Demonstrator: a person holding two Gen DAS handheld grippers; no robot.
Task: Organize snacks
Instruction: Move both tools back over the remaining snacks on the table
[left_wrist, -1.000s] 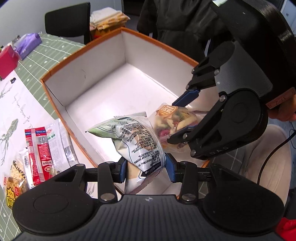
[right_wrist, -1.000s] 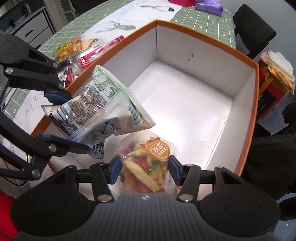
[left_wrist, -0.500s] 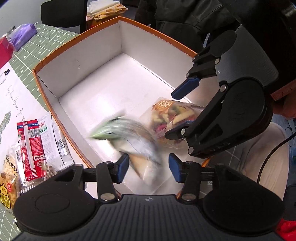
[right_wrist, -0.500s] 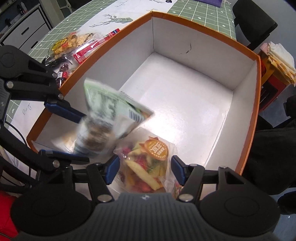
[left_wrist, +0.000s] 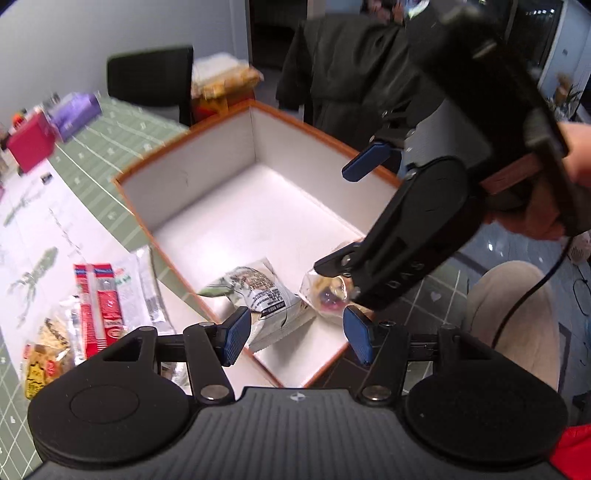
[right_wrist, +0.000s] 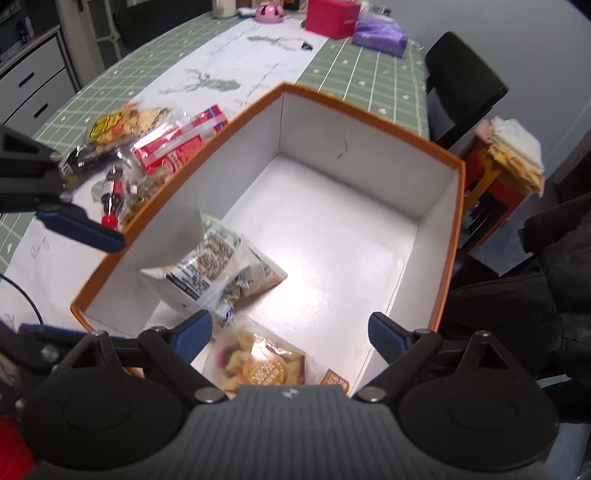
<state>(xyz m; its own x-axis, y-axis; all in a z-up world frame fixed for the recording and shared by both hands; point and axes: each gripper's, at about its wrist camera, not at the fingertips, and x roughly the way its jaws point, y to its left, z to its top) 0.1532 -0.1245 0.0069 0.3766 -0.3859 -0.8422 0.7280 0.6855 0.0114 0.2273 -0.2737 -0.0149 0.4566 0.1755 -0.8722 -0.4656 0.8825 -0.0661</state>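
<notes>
An orange-rimmed white box (left_wrist: 192, 168) (right_wrist: 456, 236) stands on the table. A silver-green snack bag (left_wrist: 258, 295) (right_wrist: 214, 269) lies inside at its near corner. A clear bag of mixed colourful snacks (left_wrist: 328, 293) (right_wrist: 258, 365) lies beside it on the box floor. My left gripper (left_wrist: 295, 334) is open and empty above the near box edge. My right gripper (right_wrist: 290, 338) is open and empty above the colourful bag; it also shows in the left wrist view (left_wrist: 413, 240).
Loose snacks lie on the table left of the box: red-white packets (left_wrist: 98, 295) (right_wrist: 184, 144), a yellow bag (left_wrist: 37, 365) (right_wrist: 114, 125), a small red-capped bottle (right_wrist: 110, 199). A red box (right_wrist: 332, 18) and purple pouch (right_wrist: 380, 33) sit far back. A black chair (right_wrist: 461, 88) stands beyond.
Both grippers opened and let go of their bags. The silver-green bag and the colourful bag dropped to the box floor. Both grippers have drawn back and up.
</notes>
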